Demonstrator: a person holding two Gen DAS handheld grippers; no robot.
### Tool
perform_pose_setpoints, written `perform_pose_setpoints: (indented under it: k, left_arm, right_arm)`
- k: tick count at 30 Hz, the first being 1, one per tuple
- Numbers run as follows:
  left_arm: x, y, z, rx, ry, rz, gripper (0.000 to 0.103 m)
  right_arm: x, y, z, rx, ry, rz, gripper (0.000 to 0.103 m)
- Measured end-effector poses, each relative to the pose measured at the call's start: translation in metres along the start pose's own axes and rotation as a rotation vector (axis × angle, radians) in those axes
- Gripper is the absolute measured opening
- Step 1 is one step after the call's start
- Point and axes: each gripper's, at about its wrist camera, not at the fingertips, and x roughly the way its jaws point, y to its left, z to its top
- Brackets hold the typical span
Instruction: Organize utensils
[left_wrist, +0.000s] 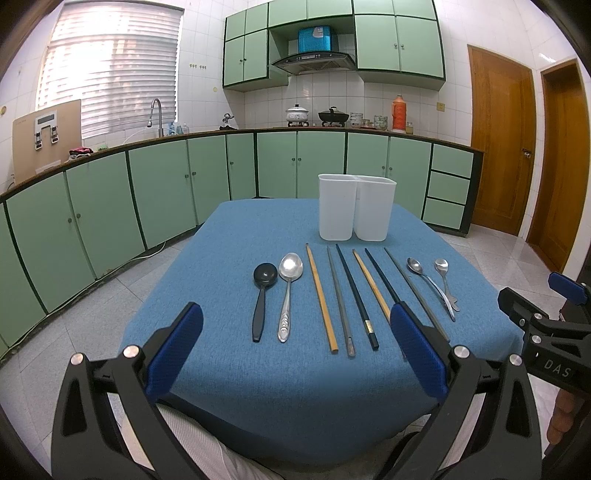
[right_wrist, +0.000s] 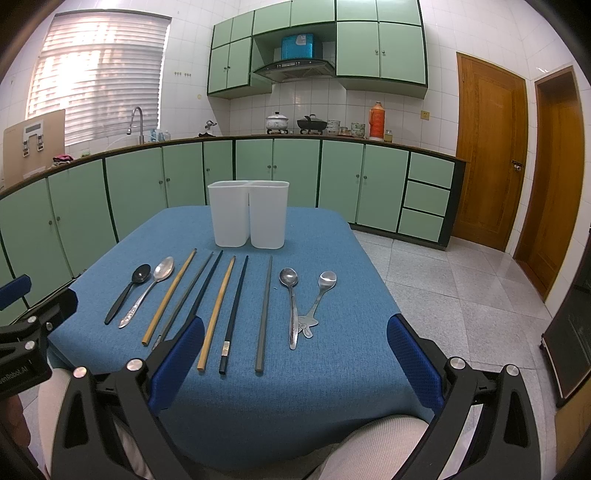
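Green-cabinet kitchen, white tiled walls, blinds over the window, wooden doors off to one side. In front, a table (left_wrist: 221, 387) under a blue cloth. Landmark: the white two-compartment holder (left_wrist: 356, 206) (right_wrist: 248, 213), upright toward the table's far edge, both compartments looking empty.

Just on the near side of the holder, a row of utensils flat on the cloth, handles toward the camera. Furthest to the holder's left, a black spoon (left_wrist: 261, 295) (right_wrist: 127, 293), then a large silver spoon (left_wrist: 287, 291) (right_wrist: 147, 290) beside it. Directly before the holder, six chopsticks (left_wrist: 356, 293) (right_wrist: 218, 306) side by side: two bamboo, two grey, two dark. To the holder's right, a slim silver spoon (left_wrist: 430, 282) (right_wrist: 291, 306) and a small silver spoon (left_wrist: 447, 282) (right_wrist: 319, 295), handles crossing at the near ends.

Left gripper (left_wrist: 295, 350): jaws spread wide, nothing between the blue pads, held above the table's near edge, well short of the holder. Right gripper (right_wrist: 295, 358): likewise spread wide and empty, above the same near edge.
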Motion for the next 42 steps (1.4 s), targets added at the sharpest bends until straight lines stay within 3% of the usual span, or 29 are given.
perform_pose_setpoints:
  k: [29, 42]
  left_arm:
    - [0.001, 0.006, 0.003, -0.004, 0.001, 0.002, 0.098]
    - [0.046, 0.042, 0.019, -0.036, 0.028, 0.056, 0.098]
  right_arm:
    - [0.002, 0.001, 0.001, -0.002, -0.001, 0.0, 0.097]
    - [0.033, -0.007, 0.017, -0.003, 0.006, -0.018, 0.097]
